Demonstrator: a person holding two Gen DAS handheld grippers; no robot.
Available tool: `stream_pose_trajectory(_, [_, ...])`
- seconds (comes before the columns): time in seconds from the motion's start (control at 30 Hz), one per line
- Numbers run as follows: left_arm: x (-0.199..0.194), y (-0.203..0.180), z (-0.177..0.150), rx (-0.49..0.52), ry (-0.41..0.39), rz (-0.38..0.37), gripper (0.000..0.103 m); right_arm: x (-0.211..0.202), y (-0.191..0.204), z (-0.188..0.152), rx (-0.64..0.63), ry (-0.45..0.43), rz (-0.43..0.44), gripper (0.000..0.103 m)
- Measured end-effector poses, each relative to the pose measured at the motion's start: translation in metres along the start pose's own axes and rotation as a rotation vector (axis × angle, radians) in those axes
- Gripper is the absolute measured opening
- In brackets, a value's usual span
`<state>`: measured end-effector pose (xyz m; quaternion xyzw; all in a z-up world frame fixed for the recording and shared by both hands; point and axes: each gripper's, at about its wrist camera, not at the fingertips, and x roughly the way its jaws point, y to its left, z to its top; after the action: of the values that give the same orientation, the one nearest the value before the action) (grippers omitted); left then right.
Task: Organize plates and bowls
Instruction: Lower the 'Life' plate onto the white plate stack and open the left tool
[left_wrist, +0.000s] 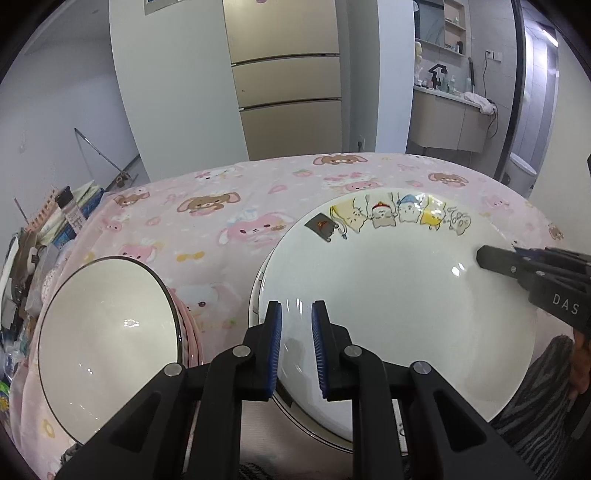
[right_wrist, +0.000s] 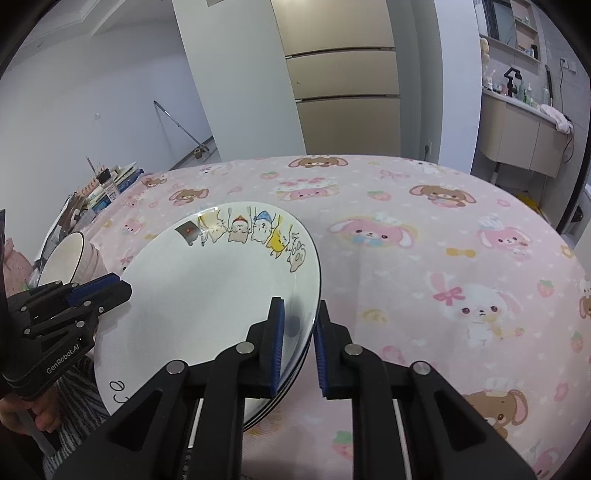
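Observation:
A white plate (left_wrist: 388, 288) with cartoon animals along its far rim lies on top of a stack of similar plates (right_wrist: 286, 389) on the pink tablecloth. My left gripper (left_wrist: 296, 306) is shut on the plate's left rim; in the right wrist view the left gripper (right_wrist: 120, 288) shows one blue pad on top of that rim. My right gripper (right_wrist: 298, 304) is shut on the plate's right rim, one pad on the upper face and one outside the edge, and in the left wrist view the right gripper (left_wrist: 480, 256) reaches in from the right. A white bowl (left_wrist: 110, 325) with a dark rim stands left of the stack.
The table's pink cartoon cloth (right_wrist: 424, 258) spreads out to the right of and behind the plates. Books, a bottle and clutter (left_wrist: 66, 218) crowd the table's left edge. A person's striped sleeve (left_wrist: 535, 398) and hand (right_wrist: 40, 413) are close to the stack.

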<state>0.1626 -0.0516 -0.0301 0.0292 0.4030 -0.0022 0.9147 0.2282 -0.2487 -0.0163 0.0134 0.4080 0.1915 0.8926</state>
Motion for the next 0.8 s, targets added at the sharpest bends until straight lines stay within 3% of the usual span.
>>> stream_pose_trajectory(0.23, [-0.004, 0.000, -0.001, 0.004, -0.019, -0.029, 0.019, 0.002, 0.010, -0.003, -0.061, 0.020, -0.049, 0.013])
stream_pose_trajectory(0.37, [-0.011, -0.002, -0.001, 0.010, -0.048, -0.042, 0.019, 0.001, 0.017, -0.004, -0.099, 0.023, -0.074, 0.019])
stream_pose_trajectory(0.4, [-0.012, -0.002, -0.001, 0.010, -0.056, -0.050, 0.019, 0.000, 0.016, -0.004, -0.099, 0.019, -0.072, 0.024])
stream_pose_trajectory(0.43, [-0.013, -0.001, -0.001, 0.010, -0.059, -0.053, 0.022, -0.002, 0.016, -0.004, -0.097, 0.011, -0.069, 0.042])
stream_pose_trajectory(0.47, [-0.015, -0.001, 0.000, 0.008, -0.066, -0.050, 0.025, -0.005, 0.015, -0.003, -0.094, 0.000, -0.073, 0.060])
stream_pose_trajectory(0.5, [-0.016, -0.001, -0.001, 0.007, -0.071, -0.051, 0.039, -0.008, 0.014, -0.003, -0.087, -0.013, -0.075, 0.066])
stream_pose_trajectory(0.53, [-0.017, -0.001, -0.001, 0.006, -0.077, -0.062, 0.063, -0.010, 0.010, -0.001, -0.066, -0.028, -0.036, 0.073])
stream_pose_trajectory(0.6, [-0.023, 0.001, -0.001, -0.002, -0.107, -0.099, 0.086, -0.010, -0.008, 0.000, 0.021, -0.037, 0.056, 0.074])
stream_pose_trajectory(0.8, [-0.030, 0.002, -0.001, -0.009, -0.136, -0.094, 0.090, -0.006, -0.049, -0.003, 0.234, -0.034, 0.015, 0.075])
